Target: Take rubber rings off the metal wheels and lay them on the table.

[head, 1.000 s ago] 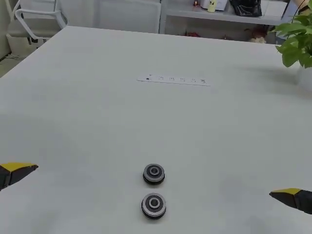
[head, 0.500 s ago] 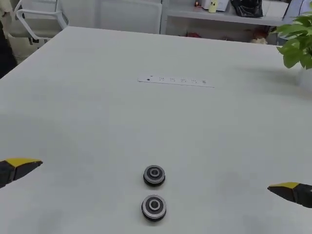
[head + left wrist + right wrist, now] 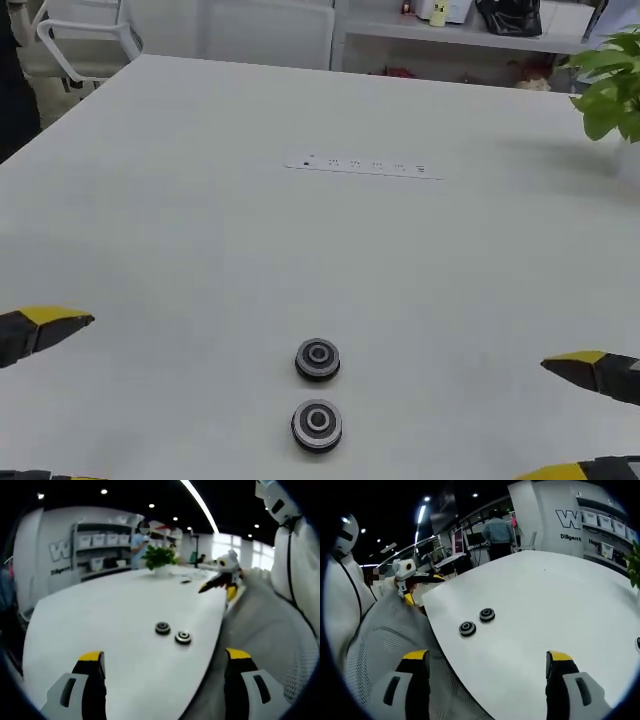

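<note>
Two small metal wheels, each with a black rubber ring around its rim, lie flat near the table's front edge: the far wheel (image 3: 318, 360) (image 3: 162, 628) (image 3: 487, 615) and the near wheel (image 3: 317, 425) (image 3: 183, 638) (image 3: 467, 628). My left gripper (image 3: 80, 398) (image 3: 165, 656) hovers open well to their left, holding nothing. Well to their right, my right gripper (image 3: 535, 420) (image 3: 487, 656) is open too and holds nothing. Each gripper sees the other across the wheels: the right gripper (image 3: 220, 577) and the left gripper (image 3: 415, 580).
The white table (image 3: 200, 200) has a flush socket strip (image 3: 362, 166) further back. A potted plant (image 3: 612, 85) stands at the far right, a white chair (image 3: 80, 45) beyond the far left corner. Shelves and people are in the background.
Both grippers have moved a little forward over the table, and their lower jaws now show at the bottom of the head view. The wheels have not moved.
</note>
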Motion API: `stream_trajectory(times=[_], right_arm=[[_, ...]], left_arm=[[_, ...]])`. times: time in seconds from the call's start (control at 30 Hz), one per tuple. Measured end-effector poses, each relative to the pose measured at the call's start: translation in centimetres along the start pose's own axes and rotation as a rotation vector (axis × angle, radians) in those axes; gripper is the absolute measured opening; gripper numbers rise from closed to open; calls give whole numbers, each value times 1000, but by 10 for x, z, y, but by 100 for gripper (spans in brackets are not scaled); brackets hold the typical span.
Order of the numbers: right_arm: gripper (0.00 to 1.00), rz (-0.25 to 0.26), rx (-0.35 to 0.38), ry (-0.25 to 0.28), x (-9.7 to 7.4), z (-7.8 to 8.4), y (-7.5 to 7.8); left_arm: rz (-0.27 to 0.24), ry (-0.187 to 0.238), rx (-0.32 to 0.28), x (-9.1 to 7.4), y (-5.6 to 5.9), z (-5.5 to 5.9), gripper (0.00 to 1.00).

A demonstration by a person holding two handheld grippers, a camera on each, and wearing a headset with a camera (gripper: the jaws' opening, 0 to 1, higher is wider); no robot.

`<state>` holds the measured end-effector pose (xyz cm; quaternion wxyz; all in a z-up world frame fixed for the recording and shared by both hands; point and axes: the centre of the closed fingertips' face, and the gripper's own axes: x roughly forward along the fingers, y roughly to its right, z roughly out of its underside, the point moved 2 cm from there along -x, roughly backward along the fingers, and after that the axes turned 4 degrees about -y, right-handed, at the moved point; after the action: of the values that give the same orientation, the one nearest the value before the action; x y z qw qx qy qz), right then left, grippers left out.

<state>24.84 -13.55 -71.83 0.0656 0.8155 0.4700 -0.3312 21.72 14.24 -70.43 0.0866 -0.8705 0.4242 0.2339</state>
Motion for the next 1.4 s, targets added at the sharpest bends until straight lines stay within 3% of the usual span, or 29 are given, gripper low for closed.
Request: stream_trajectory(times=[0.2, 0.33, 0.73, 0.9, 1.03, 1.4], right_arm=[[93, -6, -26, 25, 3, -16, 0], [93, -13, -49, 32, 5, -24, 0], [93, -40, -105, 26, 10, -36, -3], [92, -61, -134, 39, 13, -47, -8], [91, -83, -164, 45, 18, -55, -13], [87, -161, -235, 51, 28, -61, -29]], left_arm=[[14, 25, 21, 3, -2, -11, 100], [36, 15, 51, 7, -1, -15, 100], [79, 40, 99, 16, 3, -32, 100], [99, 47, 136, 23, 6, -42, 100], [104, 57, 205, 29, 9, -51, 99], [126, 84, 256, 41, 15, -63, 96]])
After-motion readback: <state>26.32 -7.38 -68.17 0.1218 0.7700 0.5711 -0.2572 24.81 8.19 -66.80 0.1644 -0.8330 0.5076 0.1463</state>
